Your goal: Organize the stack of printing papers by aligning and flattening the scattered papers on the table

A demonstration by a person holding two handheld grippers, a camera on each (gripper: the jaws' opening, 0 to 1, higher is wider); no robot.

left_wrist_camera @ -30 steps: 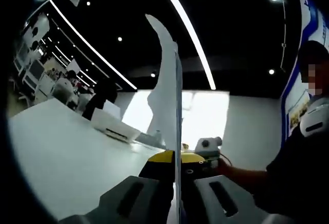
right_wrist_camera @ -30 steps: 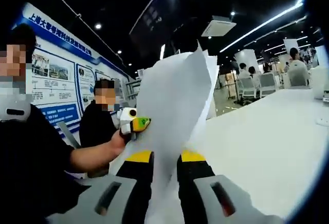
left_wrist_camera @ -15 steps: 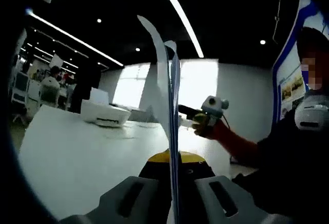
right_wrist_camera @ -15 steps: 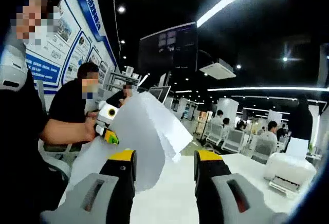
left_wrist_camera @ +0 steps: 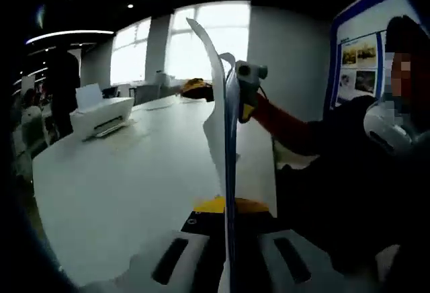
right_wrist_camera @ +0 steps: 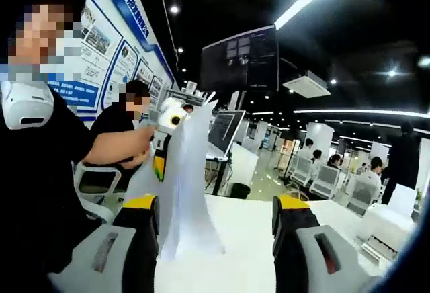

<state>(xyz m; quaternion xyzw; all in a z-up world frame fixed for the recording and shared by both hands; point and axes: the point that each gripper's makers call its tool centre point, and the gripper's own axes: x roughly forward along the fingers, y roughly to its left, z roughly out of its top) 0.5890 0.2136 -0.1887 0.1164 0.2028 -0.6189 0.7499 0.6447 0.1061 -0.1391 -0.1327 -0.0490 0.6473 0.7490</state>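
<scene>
A stack of white printing papers (left_wrist_camera: 227, 138) stands on edge, pinched between the jaws of my left gripper (left_wrist_camera: 228, 207), which is shut on its lower edge above the white table (left_wrist_camera: 121, 185). The sheets fan slightly at the top. Beyond the stack, a hand in a red sleeve holds my right gripper (left_wrist_camera: 247, 90). In the right gripper view, the same papers (right_wrist_camera: 185, 185) rise left of centre, held by the left gripper (right_wrist_camera: 161, 158) in a person's hand. My right gripper (right_wrist_camera: 215, 207) is open wide, its yellow-tipped jaws apart, with the papers just inside the left jaw.
A white printer (left_wrist_camera: 101, 115) sits at the far left of the table, also seen as the printer (right_wrist_camera: 386, 222) at the right. A person in black sits close by (left_wrist_camera: 349, 172). Office chairs and people (right_wrist_camera: 322, 175) stand in the background beyond the table (right_wrist_camera: 242, 239).
My right gripper has let go of the papers and opened wider. The left gripper keeps its hold, and the stack now stands more upright. Both cameras have swung round.
</scene>
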